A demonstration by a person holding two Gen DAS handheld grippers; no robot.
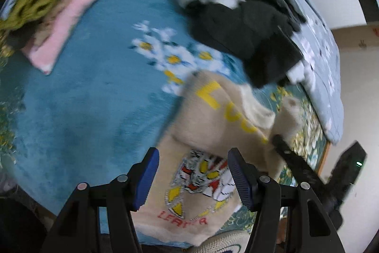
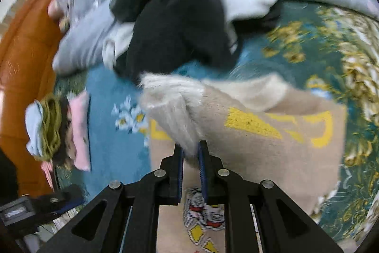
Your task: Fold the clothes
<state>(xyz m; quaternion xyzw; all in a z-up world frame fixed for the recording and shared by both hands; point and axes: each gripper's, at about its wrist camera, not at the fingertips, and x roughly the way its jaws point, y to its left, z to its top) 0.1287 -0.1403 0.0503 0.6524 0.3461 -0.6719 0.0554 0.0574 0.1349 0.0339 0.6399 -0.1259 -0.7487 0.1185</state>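
Right gripper (image 2: 190, 151): clamped on cream sleeve (image 2: 170, 106), running forward-left.
Left gripper (image 1: 193, 172): wide open, empty, over beige sweater (image 1: 201, 125).
Nearer arm: right, probably; frames blurred.

One beige sweater (image 1: 208, 115), one blue blanket (image 1: 83, 98), one pink cloth (image 1: 71, 16), perhaps two dark garments (image 1: 248, 34).

A: Soft, even indoor light, no hard shadows, no glare. Source can't be told.

B: Heavy motion blur in both views, esp. dark clothes pile (image 2: 180, 23) and flower print on blue blanket (image 1: 78, 110).

A: Gripper fingers (image 1: 239, 179) near lens fairly sharp tho.

B: Strong fisheye bend at edges, black vignette in corners. Yellow lettering on beige sweater (image 2: 272, 146) smeared.
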